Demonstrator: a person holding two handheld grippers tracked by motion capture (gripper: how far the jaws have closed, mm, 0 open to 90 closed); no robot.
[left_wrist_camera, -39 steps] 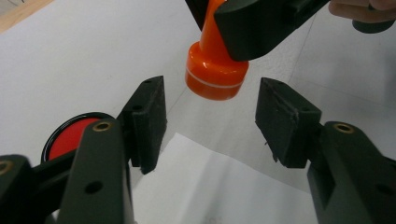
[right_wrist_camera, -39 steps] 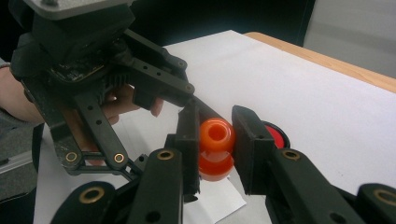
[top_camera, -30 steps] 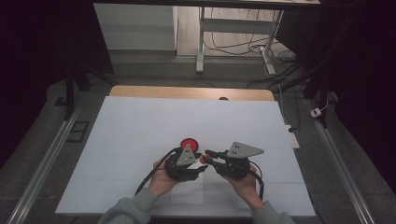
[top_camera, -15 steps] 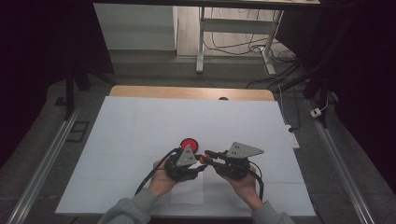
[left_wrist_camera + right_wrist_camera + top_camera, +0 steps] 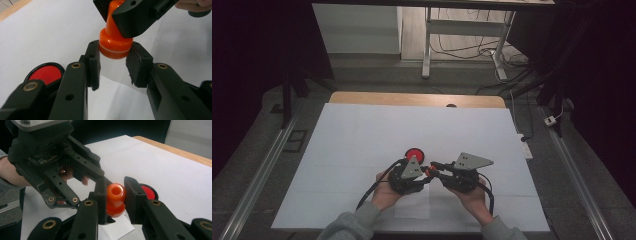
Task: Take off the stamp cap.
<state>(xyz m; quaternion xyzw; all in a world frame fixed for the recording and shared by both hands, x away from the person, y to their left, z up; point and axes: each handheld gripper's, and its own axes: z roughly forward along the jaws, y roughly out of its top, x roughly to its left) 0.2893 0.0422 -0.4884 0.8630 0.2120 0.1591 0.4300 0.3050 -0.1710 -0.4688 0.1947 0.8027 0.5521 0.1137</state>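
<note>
The left gripper (image 5: pixel 113 65) has just been closing, and its pads now sit vs. the wide base of the orange stamp (image 5: pixel 115 41), so it looks clenched on it, while the right gripper (image 5: pixel 114 195) clamps the stamp's knob end (both hands meet low, near the table's front edge). Likely a hand-over or a pull-apart is next, w/ the stamp held in mid-air between them. Just beyond lies the red ink pad (image 5: pixel 414 153) on the white sheet (image 5: pixel 362 130).
</note>
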